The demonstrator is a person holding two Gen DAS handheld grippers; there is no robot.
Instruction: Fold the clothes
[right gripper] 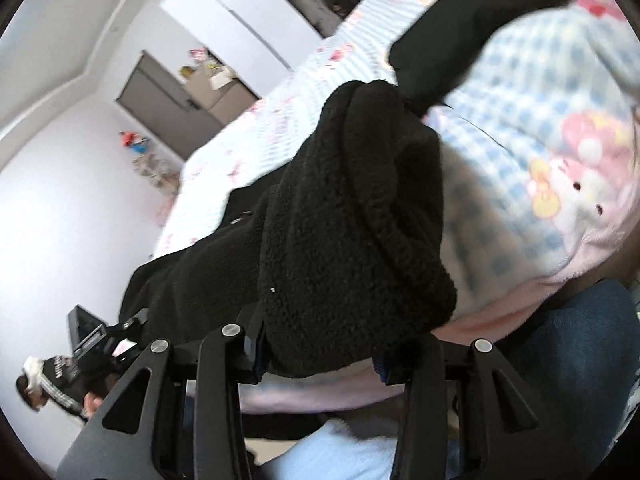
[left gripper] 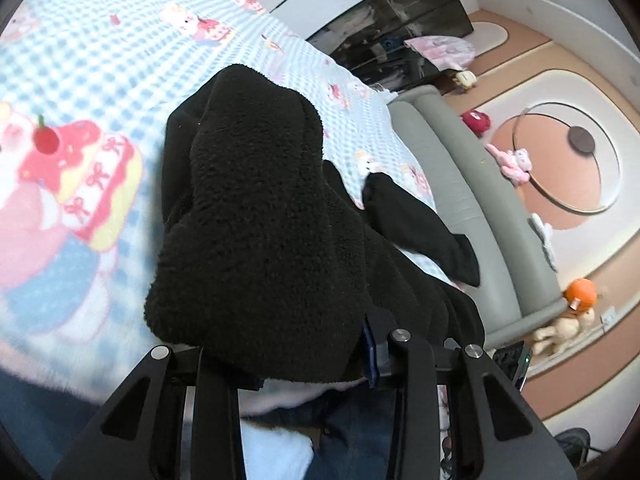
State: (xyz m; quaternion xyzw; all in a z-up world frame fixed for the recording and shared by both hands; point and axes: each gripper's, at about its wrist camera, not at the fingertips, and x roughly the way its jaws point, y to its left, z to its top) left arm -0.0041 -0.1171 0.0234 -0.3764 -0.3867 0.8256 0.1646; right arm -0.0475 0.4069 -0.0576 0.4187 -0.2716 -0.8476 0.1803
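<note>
A black fleece garment (left gripper: pixel 256 208) is bunched up right in front of my left gripper (left gripper: pixel 312 364), which is shut on its lower edge. One blue-padded finger (left gripper: pixel 370 354) shows; the fleece hides the other. A thinner black part of the garment (left gripper: pixel 420 224) trails off to the right over the blue-checked cartoon blanket (left gripper: pixel 100 60). In the right wrist view the same garment (right gripper: pixel 352 220) hangs lifted above the blanket (right gripper: pixel 520 120). My right gripper (right gripper: pixel 320 360) is shut on a thick fold of it, and the fleece fills the gap between the fingers.
A grey padded bed frame (left gripper: pixel 460 184) runs along the blanket's right side, with plush toys (left gripper: pixel 516 162) on the floor beyond. A dark cabinet (left gripper: pixel 400 32) stands at the back. A person's jeans (right gripper: pixel 560 360) are close below. Another person (right gripper: pixel 60 384) is at the lower left by the white wall.
</note>
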